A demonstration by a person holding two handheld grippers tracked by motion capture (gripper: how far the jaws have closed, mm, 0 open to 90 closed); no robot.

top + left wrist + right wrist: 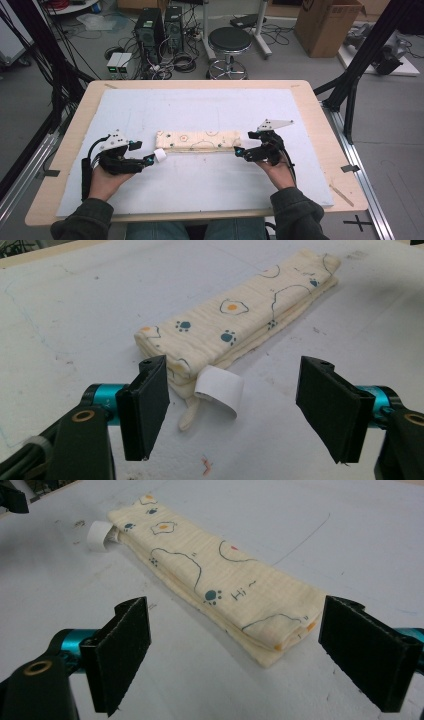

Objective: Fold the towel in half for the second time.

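The table (320,165) is carrying a pale blue-white mat (200,105) that is covering nearly all of its wooden top. Near the middle of that mat, a folded cloth (198,140) is lying flat as a long narrow strip, running left to right between the two hands. It is cream coloured, printed with paw marks, fried eggs and thin outlines, and its layers are stacked neatly on one another.

The person is sitting at the near edge, with both forearms coming in from below. The left tool (148,159) is resting at the strip's left end, its jaws spread wide and pinching nothing; in the left gripper view the cloth's end is lying just ahead of the gap. The right tool (239,151) is sitting at the right end, its jaws likewise standing wide apart, with the folded end of the cloth lying ahead of and between them, untouched.

A small white label (220,390) is curling out from the cloth's left end, resting on the mat.
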